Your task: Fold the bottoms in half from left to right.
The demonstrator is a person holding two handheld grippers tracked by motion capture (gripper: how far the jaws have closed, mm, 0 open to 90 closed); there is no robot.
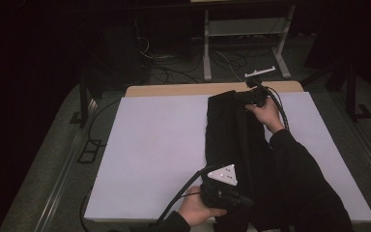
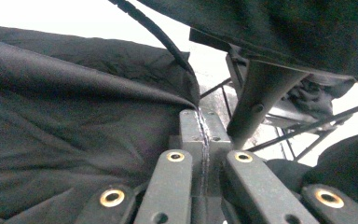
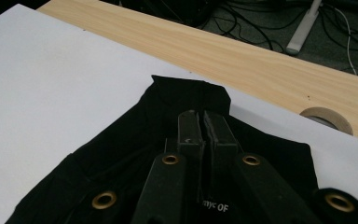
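A black garment (image 1: 232, 140) lies in a long folded strip from the far edge to the near edge of the white sheet (image 1: 159, 145). My right gripper (image 1: 249, 97) is at the garment's far end, its jaws pressed together on the dark cloth (image 3: 121, 140) near a turned-up corner. My left gripper (image 1: 241, 199), with the grey plate on top, is at the near end. In the left gripper view its jaws are closed tight on a fold edge of the garment (image 2: 74, 116). A dark sleeve (image 1: 299, 183) covers part of the cloth.
The sheet covers a wooden table whose bare far edge (image 3: 261, 65) holds a roll of tape (image 3: 328, 119). Beyond it, cables (image 1: 174, 67) and a white metal frame (image 1: 207, 48) stand on the floor. The left half of the sheet is bare.
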